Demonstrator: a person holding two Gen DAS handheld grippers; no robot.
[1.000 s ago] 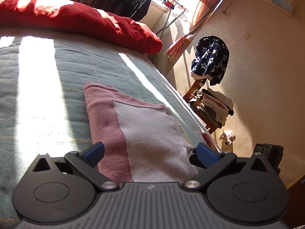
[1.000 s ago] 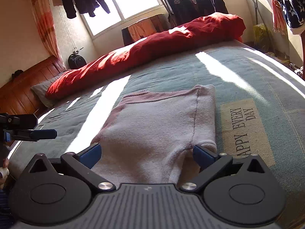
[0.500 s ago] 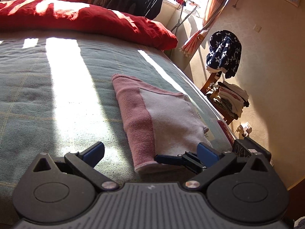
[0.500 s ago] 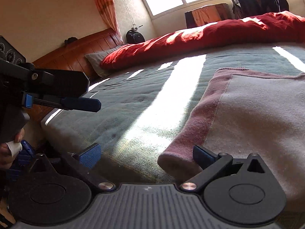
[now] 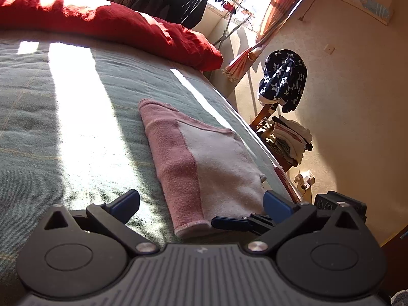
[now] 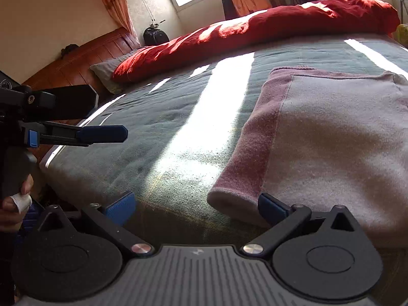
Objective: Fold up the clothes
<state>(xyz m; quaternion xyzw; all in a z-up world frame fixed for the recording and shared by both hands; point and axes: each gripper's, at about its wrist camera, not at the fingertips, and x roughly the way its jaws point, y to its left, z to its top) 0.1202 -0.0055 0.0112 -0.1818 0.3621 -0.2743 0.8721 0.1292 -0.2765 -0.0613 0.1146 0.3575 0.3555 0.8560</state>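
A folded pink and pale garment lies flat on the grey-green bedspread; it also shows in the right wrist view. My left gripper is open and empty, hovering just short of the garment's near folded edge. My right gripper is open and empty, with its right finger beside the garment's near corner. The right gripper's blue fingers show in the left wrist view near that corner. The left gripper shows at the left of the right wrist view, off the bed's side.
A red duvet lies along the far side of the bed. A chair with stacked clothes and a star-patterned garment stands past the bed's right edge. A drying rack with dark clothes is by the window. A wooden headboard is at left.
Both grippers have pulled back from over the garment toward the bed's near edge and turned. The garment lies flat and unchanged.
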